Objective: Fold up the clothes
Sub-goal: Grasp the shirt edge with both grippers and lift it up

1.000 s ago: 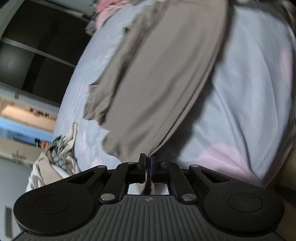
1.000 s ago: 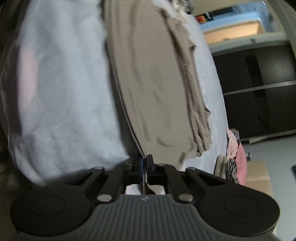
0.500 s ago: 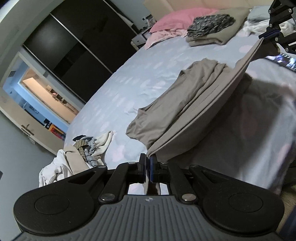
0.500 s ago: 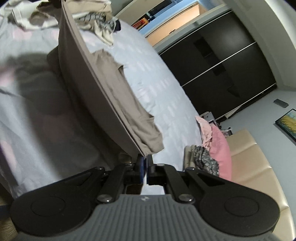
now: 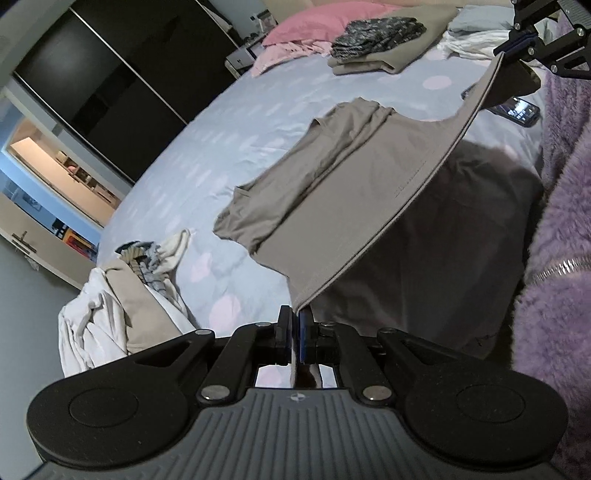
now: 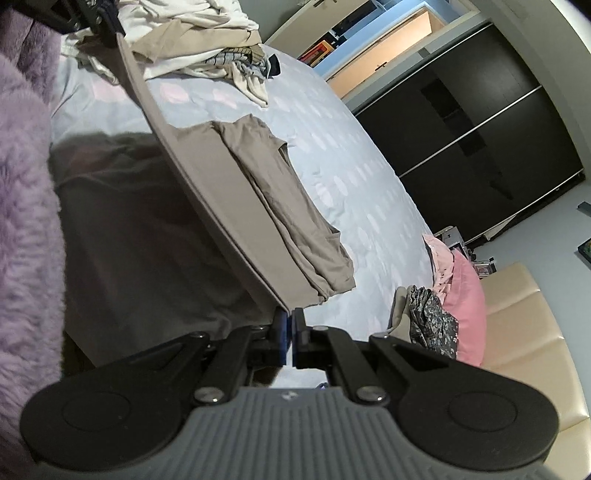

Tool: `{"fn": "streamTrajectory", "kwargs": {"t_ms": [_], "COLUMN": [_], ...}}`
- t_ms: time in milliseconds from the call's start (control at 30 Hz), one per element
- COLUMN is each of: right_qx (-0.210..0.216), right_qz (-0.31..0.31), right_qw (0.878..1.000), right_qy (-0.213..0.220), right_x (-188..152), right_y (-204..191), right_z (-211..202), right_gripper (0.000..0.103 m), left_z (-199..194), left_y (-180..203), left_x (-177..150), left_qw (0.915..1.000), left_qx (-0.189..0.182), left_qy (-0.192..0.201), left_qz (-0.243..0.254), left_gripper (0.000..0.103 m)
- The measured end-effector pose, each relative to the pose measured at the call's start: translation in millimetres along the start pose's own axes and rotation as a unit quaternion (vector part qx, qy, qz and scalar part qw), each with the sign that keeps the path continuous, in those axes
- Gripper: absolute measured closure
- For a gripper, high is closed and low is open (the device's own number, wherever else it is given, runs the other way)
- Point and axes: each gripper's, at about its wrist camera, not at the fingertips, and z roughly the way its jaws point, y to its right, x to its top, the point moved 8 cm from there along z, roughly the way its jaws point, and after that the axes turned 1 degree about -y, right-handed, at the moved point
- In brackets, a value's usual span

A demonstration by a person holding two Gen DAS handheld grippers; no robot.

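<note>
Taupe garment [image 5: 354, 206] stretched above bed [image 5: 229, 147]; left gripper [image 5: 294, 325] and right gripper [image 6: 288, 325] each clamp 1 hem corner

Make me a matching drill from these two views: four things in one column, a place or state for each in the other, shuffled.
1. taupe garment
2. phone
3. patterned folded clothes
4. unfolded laundry heap

A. on the sheet near the right gripper
B. stretched between both grippers
C. beside the pink pillow
D. piled near the left gripper

Pairs: 1-B, 2-A, 3-C, 4-D
</note>
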Motion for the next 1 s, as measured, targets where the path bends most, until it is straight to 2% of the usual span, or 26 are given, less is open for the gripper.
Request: {"fn": "streamTrajectory", "kwargs": {"t_ms": [133,267,433,700,1000], "right_qx": [-0.015,-0.039,-0.06,-0.07,-0.033], "right_qz": [0.011,0.038,0.056,0.044,0.072], "right_qw": [1.0,0.999,0.997,0.996,0.996], "right_qy": [-0.003,-0.008,0.0,0.013,-0.03], "right_x": [5,12,28,65,92], "right_y": [11,35,70,121,155], "right_z": [13,35,64,134,242], "right_gripper": [0.101,0.101,0.101,0.101,0.101], "left_z": [7,17,42,120,223], "left_y": [-13,-33,-63,-111,-142], "left_x": [19,46,77,121,153], "left_qw": [0.9995,0.9983,0.9968,0.997,0.9985], "left_qx": [0.02,0.03,0.039,0.044,0.019], "left_qy": [0.023,0.049,0.063,0.034,-0.009], "left_qz": [0.001,0.013,0.031,0.055,0.051], "left_gripper": [0.101,0.101,0.101,0.101,0.101]}}
